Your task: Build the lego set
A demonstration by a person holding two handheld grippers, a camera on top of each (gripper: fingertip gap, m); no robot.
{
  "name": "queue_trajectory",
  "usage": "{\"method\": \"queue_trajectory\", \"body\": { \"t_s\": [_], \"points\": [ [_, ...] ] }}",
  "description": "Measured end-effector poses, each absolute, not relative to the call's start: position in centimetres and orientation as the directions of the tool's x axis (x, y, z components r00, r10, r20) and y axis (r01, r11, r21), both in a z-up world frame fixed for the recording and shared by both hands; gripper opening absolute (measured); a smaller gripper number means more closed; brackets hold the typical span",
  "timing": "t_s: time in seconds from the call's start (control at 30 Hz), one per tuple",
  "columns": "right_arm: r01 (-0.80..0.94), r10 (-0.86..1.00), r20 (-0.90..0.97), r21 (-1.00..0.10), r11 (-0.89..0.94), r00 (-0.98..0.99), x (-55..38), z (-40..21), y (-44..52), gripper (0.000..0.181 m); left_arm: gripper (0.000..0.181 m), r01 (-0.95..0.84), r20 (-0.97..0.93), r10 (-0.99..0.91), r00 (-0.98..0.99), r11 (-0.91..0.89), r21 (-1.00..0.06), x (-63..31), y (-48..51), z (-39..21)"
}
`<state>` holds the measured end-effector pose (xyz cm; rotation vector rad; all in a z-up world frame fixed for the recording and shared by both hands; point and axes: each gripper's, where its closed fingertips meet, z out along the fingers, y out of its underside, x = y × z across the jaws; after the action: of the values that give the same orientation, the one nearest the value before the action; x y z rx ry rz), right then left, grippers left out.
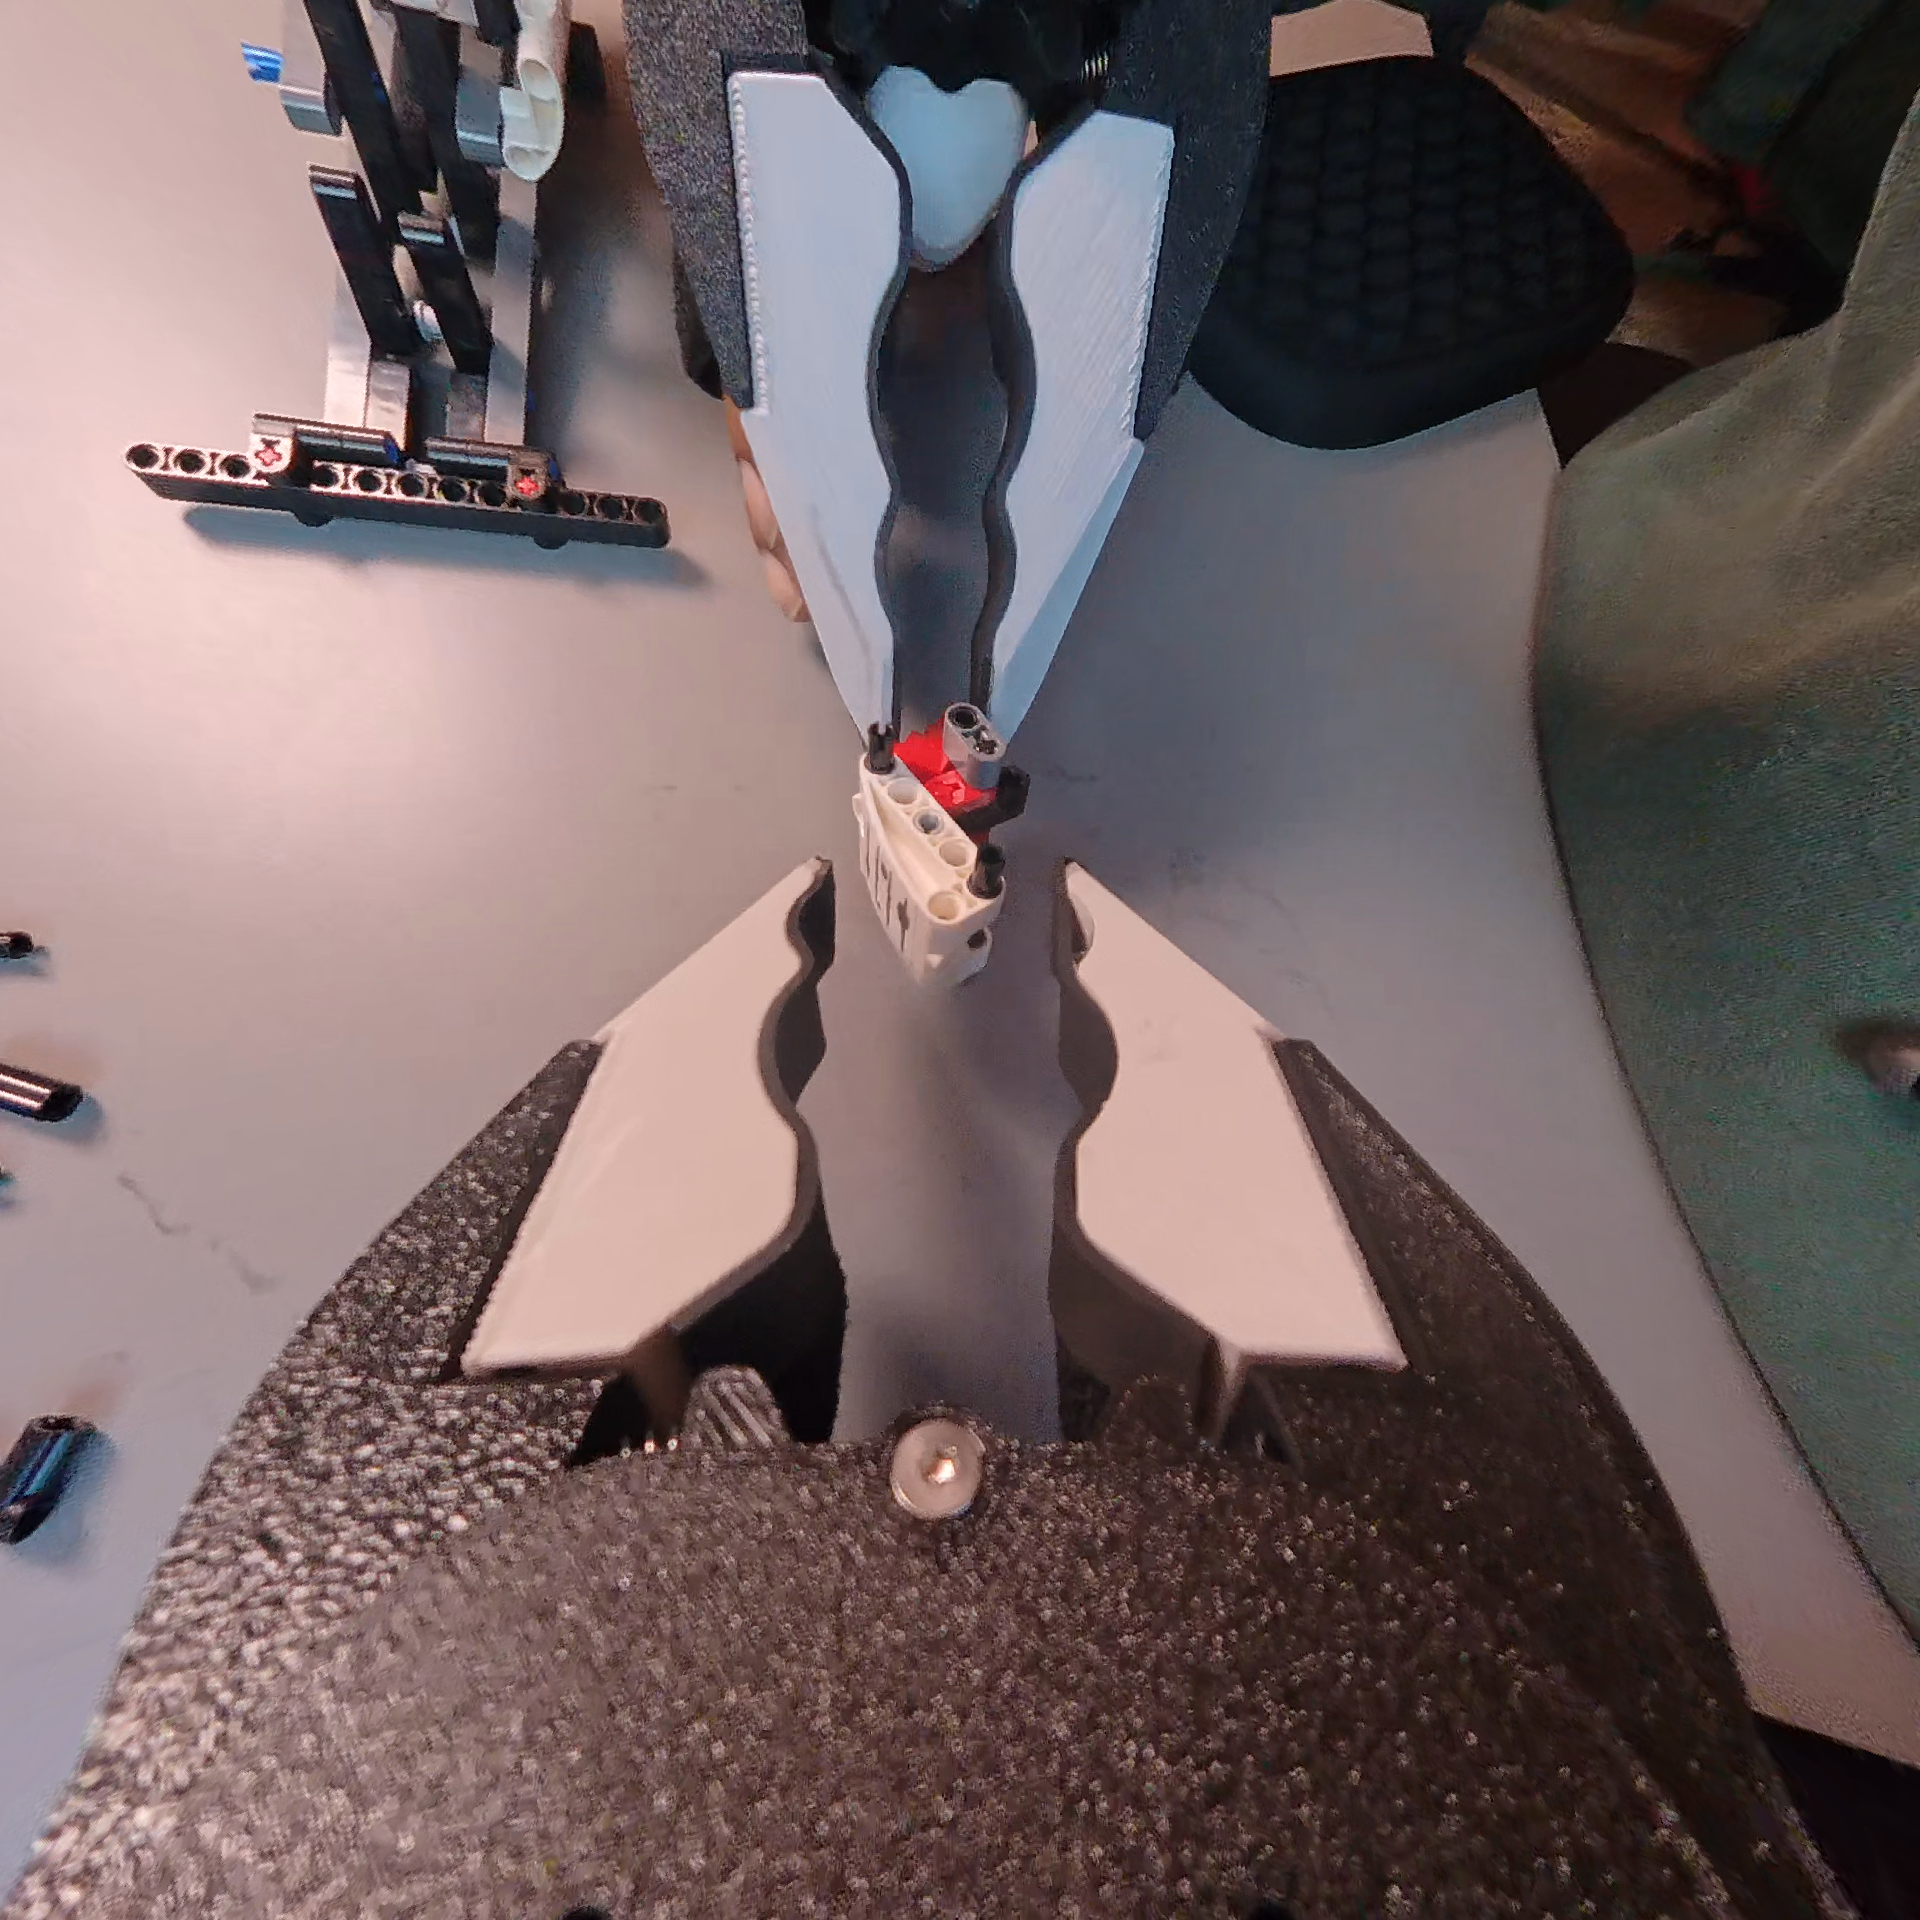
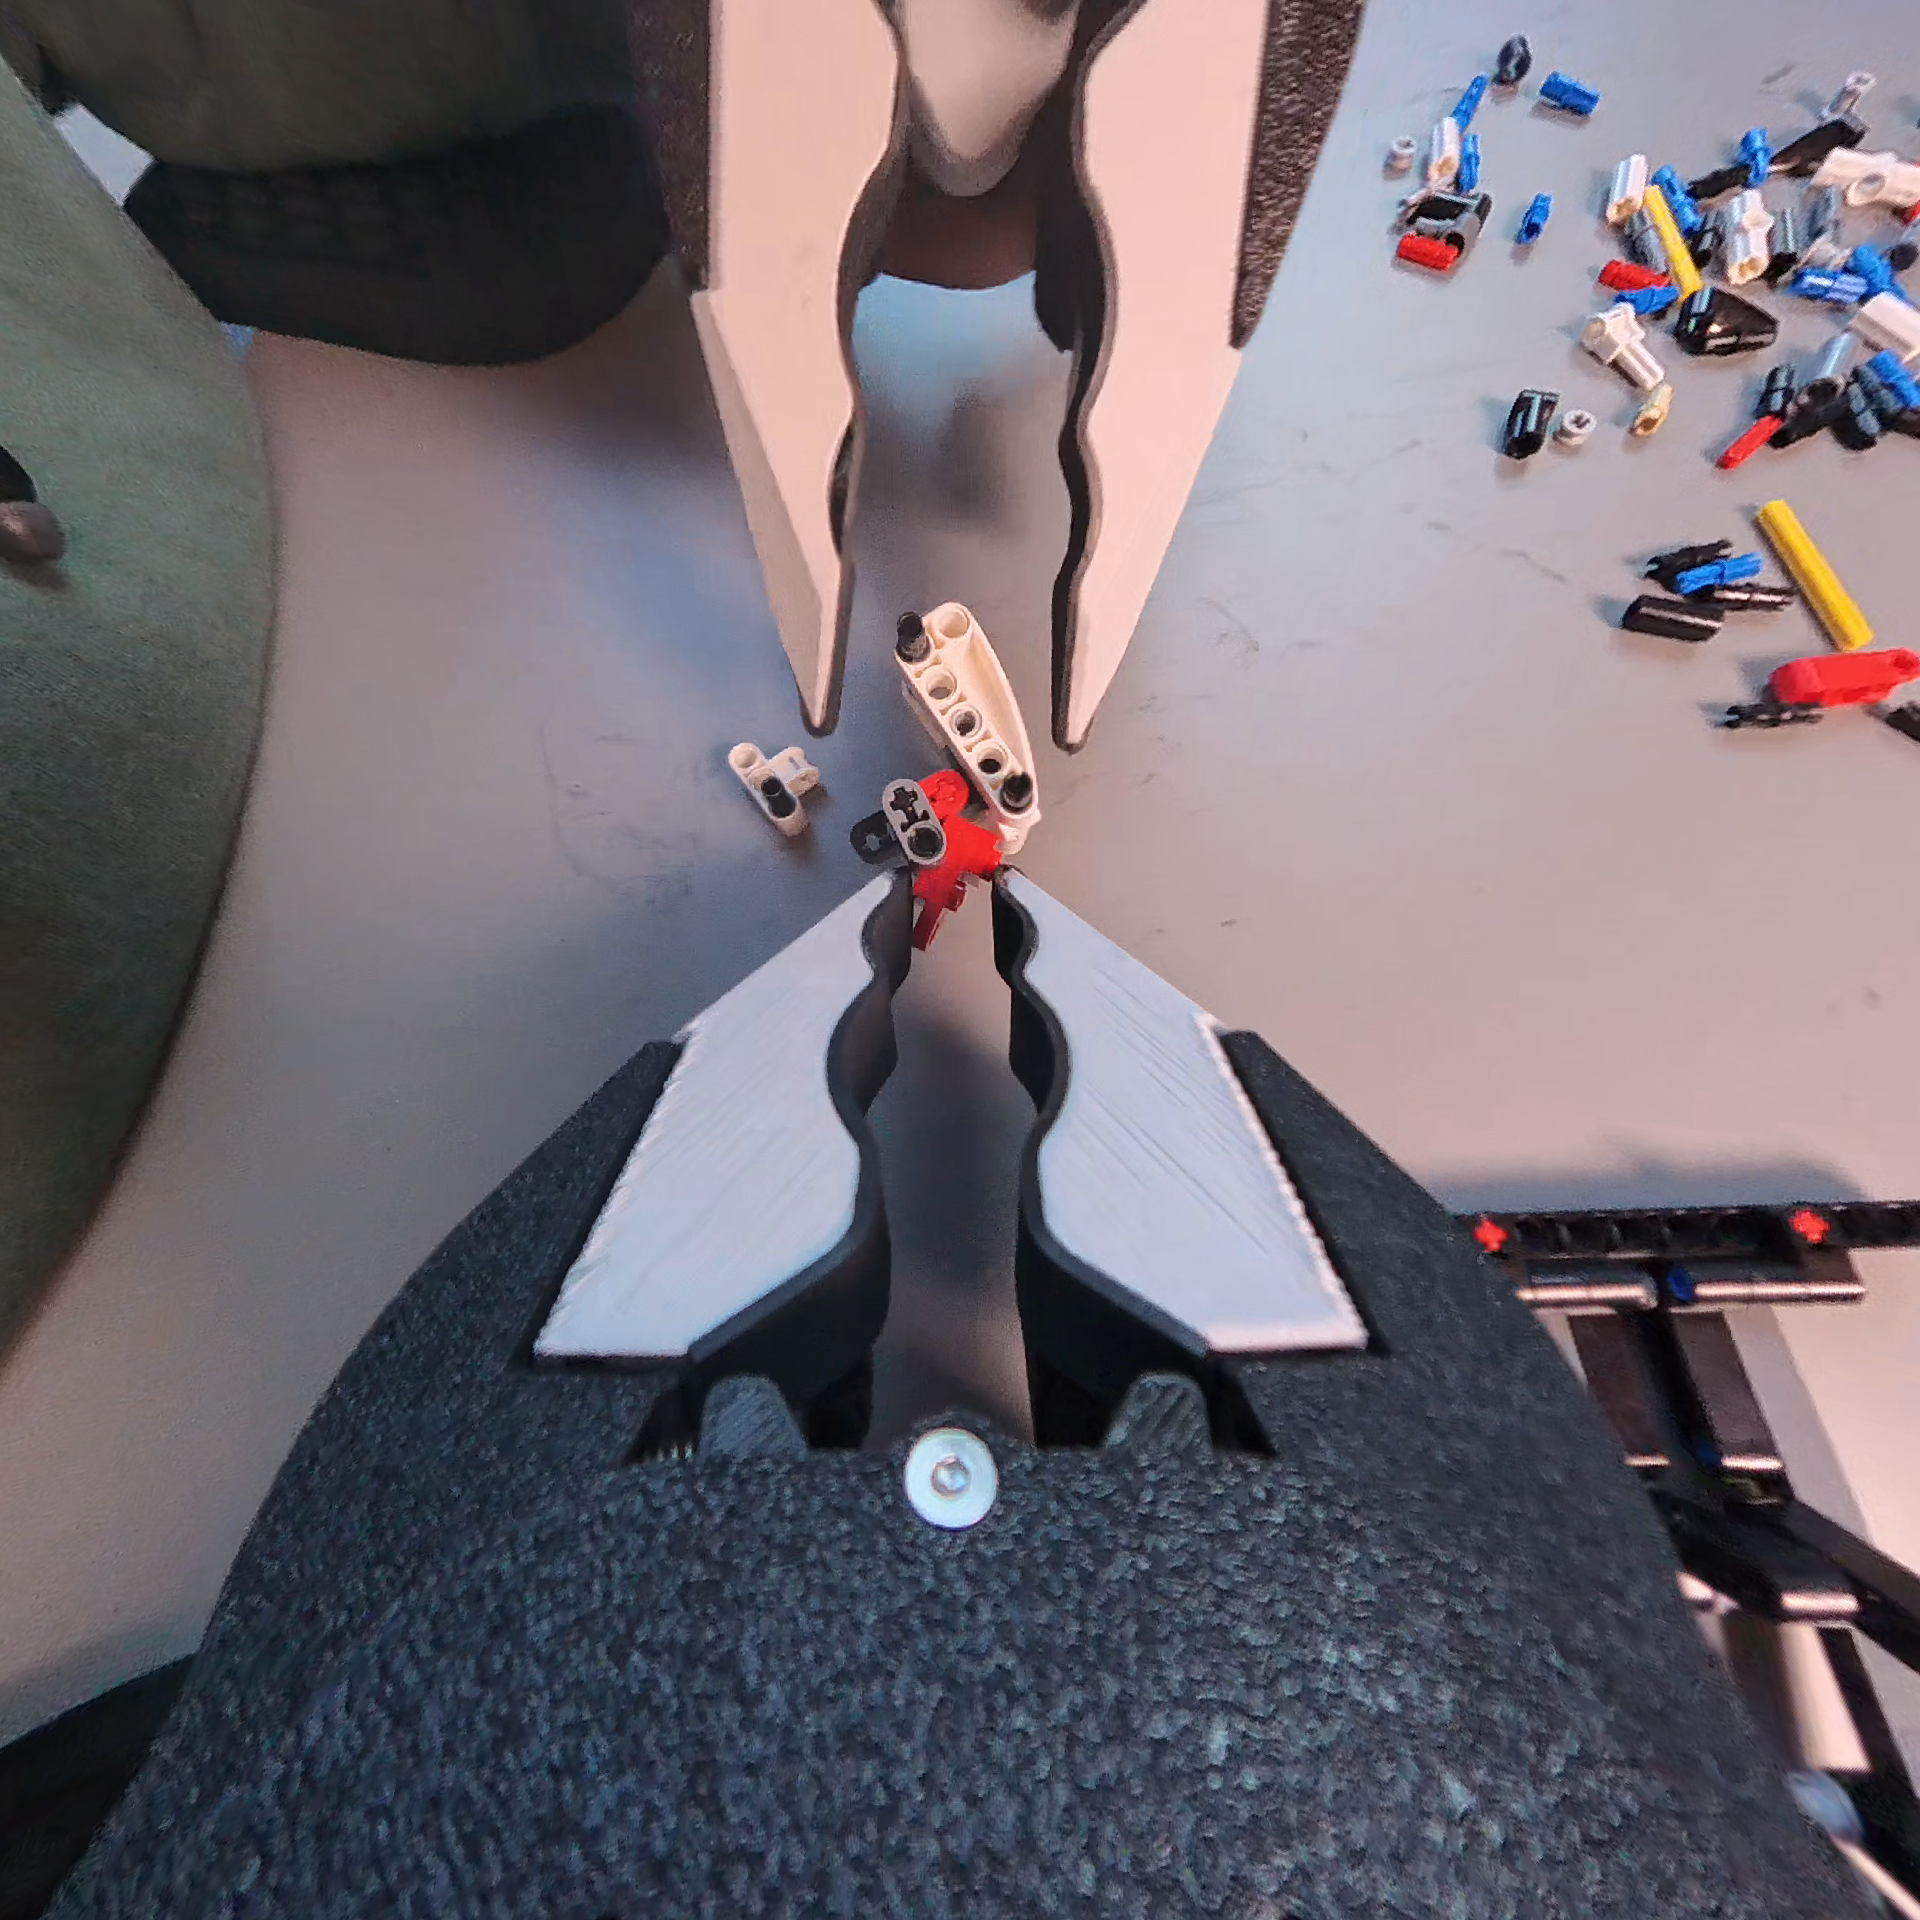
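Two grippers met tip to tip over the grey tabletop. The left gripper, reaching up from the bottom of the left wrist view, had its jaws spread wide and held nothing; its fingertips flanked the white end of the small lego assembly without touching it. The right gripper, rising from the bottom of the right wrist view, was pinched on the red piece of that assembly, which hung between the two grippers at the centre of both views.

At the upper left of the left wrist view lay a long black beam frame with round holes and two red cross pins; black pins sat at the far left edge. In the right wrist view a loose white connector lay just left of the assembly, and a scattered pile of parts in blue, black, red, yellow and white filled the upper right.

Both grippers had smooth white fingers with wavy black inner pads and coarse, grainy black bodies. The white beam was curved, studded with holes and black pins.
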<state>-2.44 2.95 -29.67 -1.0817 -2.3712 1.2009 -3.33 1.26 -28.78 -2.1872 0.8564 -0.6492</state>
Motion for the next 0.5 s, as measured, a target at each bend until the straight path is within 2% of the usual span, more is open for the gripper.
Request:
{"method": "queue_trajectory", "body": {
  "t_s": [0.07,0.17,0.3,0.5],
  "points": [
    [0.51,0.725,-0.11,-0.782,0.359,-0.68,-2.2,-29.7,2.8,0.015,0.039,-0.383,0.153,-0.721,0.676,-0.521,-0.763,-3.0,1.4,-29.2],
    [0.501,0.722,-0.074,-0.768,0.399,-0.688,-2.1,-30.1,2.9,0.014,0.024,-0.402,0.114,-0.724,0.68,-0.498,-0.768,-2.9,1.4,-30.0],
    [0.479,0.718,-0.021,-0.758,0.443,-0.696,-2.1,-30.1,3.2,0.021,0.024,-0.425,0.098,-0.753,0.651,-0.468,-0.775,-2.9,1.1,-30.1],
    [0.451,0.712,0.046,-0.745,0.492,-0.7,-1.5,-30.0,3.6,0.023,0.024,-0.461,0.061,-0.773,0.632,-0.438,-0.772,-2.8,1.0,-30.2]
  ]
}}
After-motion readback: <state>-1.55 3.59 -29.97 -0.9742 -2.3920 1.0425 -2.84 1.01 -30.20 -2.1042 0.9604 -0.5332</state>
